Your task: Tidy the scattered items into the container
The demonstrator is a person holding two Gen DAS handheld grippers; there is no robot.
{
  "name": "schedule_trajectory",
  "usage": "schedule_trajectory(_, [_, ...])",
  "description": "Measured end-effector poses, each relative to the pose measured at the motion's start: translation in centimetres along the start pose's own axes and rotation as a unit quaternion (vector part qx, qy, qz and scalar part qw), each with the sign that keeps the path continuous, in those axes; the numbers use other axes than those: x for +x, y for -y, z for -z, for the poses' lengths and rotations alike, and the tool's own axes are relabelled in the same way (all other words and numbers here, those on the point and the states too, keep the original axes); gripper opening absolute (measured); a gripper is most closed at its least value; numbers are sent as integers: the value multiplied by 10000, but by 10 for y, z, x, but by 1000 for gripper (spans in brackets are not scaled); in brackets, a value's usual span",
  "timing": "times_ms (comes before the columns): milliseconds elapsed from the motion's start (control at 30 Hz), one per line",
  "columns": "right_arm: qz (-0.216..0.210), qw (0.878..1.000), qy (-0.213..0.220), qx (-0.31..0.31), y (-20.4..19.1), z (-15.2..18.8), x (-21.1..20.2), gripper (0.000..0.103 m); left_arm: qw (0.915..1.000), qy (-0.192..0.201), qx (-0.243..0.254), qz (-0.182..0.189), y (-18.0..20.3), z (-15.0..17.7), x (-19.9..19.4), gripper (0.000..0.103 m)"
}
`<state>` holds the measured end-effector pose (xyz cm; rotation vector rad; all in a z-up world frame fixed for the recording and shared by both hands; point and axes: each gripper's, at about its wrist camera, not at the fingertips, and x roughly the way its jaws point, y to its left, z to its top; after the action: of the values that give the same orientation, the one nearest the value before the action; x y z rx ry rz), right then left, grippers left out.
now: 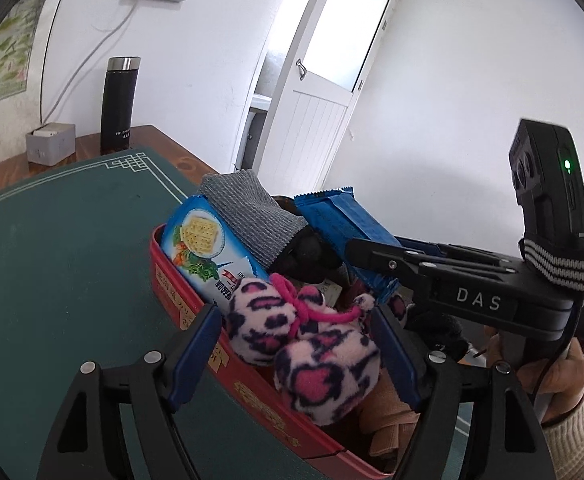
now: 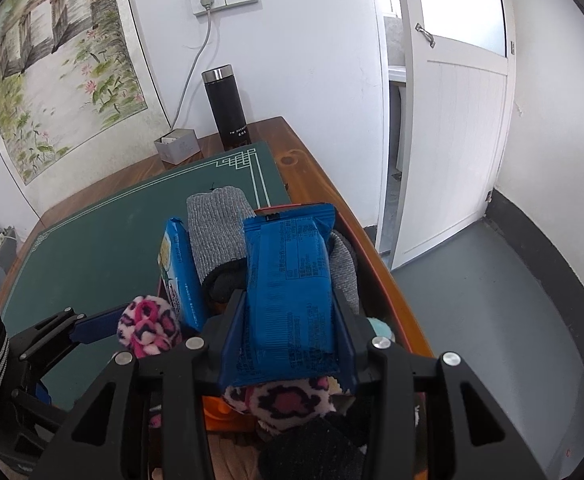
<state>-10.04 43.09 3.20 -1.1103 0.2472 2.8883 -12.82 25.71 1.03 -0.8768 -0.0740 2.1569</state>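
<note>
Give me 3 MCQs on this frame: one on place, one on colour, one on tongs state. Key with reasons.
1. Where does the black flask stand?
A. inside the red tin
B. on the wooden table by the wall, beyond the green mat
C. on the floor by the door

2. What colour is the wrapper held by the right tongs?
A. blue
B. yellow
C. white

3. What state are the left tongs in?
A. shut on the grey glove
B. open and empty above the mat
C. set either side of the pink spotted plush

Key: 1 B, it stands upright at the table's far edge. 2 A, the blue snack packet fills the gap. 3 C, the pink spotted plush sits between the blue pads over the red tin.
</note>
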Motion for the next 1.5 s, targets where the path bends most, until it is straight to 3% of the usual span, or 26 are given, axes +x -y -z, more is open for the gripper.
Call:
schedule_trajectory(133, [137,9995,270,-123,-6,3,-17,54,9995,73,-258,136,-8,-2,-4,78])
schedule_trajectory(267, [180,9981,513,-305,-15,7,-34,54,9986,206,-480,5,-20,-2,-20,78])
schedule_trajectory(533, [-479,9959,344,-685,-46,24,-38,59,9944,481,-869,-363,-45,-2,-55,78])
schedule_trajectory(667, [-85,9941,164,-1069,-66,33,-21,59,9944,420,-718,-659,-43,7,-62,78])
schedule_trajectory(767, [-36,9935,90,-1137,-69,36,-12,59,9949,321,-539,-793,-36,18,-67,78])
schedule_trajectory(1000, [-231,9961,23,-848,-59,42,-13,59,9962,103,-480,-715,-22,43,-73,78])
schedule_trajectory(1067, [-315,9967,45,-744,-57,43,-19,67,9956,39,-515,-778,-18,47,-73,80])
schedule_trajectory(1100, [-383,9971,68,-660,-55,44,-24,70,9952,13,-535,-818,-16,49,-74,86])
schedule_trajectory(1167, [-500,9972,200,-520,-50,45,-38,81,9937,12,-569,-966,-12,53,-75,96])
schedule_trajectory(1200, [-477,9971,296,-513,-49,46,-47,82,9924,80,-535,-1106,-8,54,-77,102])
schedule_trajectory(1300, [-409,9965,479,-557,-44,52,-74,84,9888,167,-398,-1431,6,57,-82,102])
schedule_trajectory(1500, [-662,9946,195,-773,-32,81,-101,90,9740,181,-474,-2209,30,69,-84,102])
